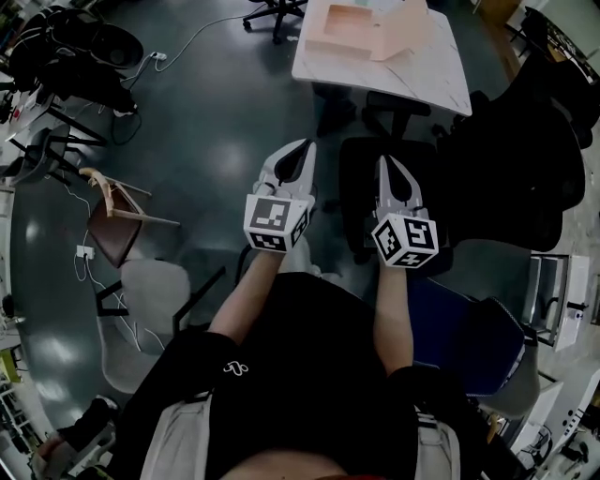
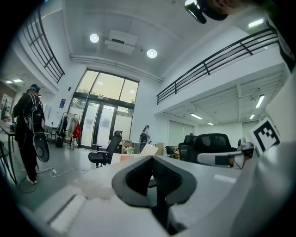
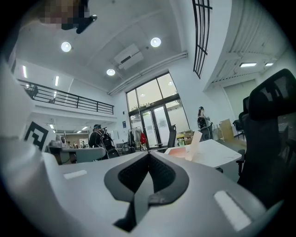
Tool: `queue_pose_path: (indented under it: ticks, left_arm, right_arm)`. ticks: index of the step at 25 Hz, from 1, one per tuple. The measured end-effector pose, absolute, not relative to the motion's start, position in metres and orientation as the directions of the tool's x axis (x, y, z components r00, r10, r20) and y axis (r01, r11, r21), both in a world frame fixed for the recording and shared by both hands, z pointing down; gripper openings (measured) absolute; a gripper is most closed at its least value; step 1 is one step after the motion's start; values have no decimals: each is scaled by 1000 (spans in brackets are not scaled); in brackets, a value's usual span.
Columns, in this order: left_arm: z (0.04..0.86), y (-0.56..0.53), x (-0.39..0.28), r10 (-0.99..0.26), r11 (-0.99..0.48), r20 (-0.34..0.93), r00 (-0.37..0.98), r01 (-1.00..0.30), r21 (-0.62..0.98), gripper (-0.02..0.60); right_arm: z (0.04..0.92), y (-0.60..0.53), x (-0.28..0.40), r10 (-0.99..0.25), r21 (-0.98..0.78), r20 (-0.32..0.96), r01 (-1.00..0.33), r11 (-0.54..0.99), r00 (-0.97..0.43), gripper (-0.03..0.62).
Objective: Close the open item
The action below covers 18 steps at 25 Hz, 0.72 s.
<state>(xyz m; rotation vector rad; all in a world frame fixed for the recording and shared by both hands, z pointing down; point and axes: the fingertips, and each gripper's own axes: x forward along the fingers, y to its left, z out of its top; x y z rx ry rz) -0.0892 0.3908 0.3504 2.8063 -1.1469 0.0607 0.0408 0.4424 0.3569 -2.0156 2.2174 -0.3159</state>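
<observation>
Across the grey floor, on the white bench (image 1: 412, 80), the open box (image 1: 356, 28) stood well apart from both tools. Both the left claw (image 1: 307, 145) and the right claw (image 1: 384, 161) were fully closed and empty, held level, probably because the approach had not begun.

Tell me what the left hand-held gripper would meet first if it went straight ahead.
Probably the white table carrying the open box; nothing shows nearer to the left hand-held gripper, though depth is unclear.

I can read no words or numbers; the small white mark (image 1: 234, 368) on my black top (image 1: 319, 356) may be a logo.
</observation>
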Motion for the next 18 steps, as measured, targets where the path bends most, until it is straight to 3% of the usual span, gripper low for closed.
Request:
queue_pose_path:
  ticks: [8, 18]
  left_arm:
    - [368, 340, -94, -712, -689, 80, 698, -716, 114, -2]
    - [375, 135, -78, -682, -716, 95, 725, -688, 115, -2]
  right_arm:
    - [381, 389, 45, -990, -252, 79, -963, 93, -116, 0]
    - [377, 189, 58, -996, -239, 53, -970, 51, -66, 0]
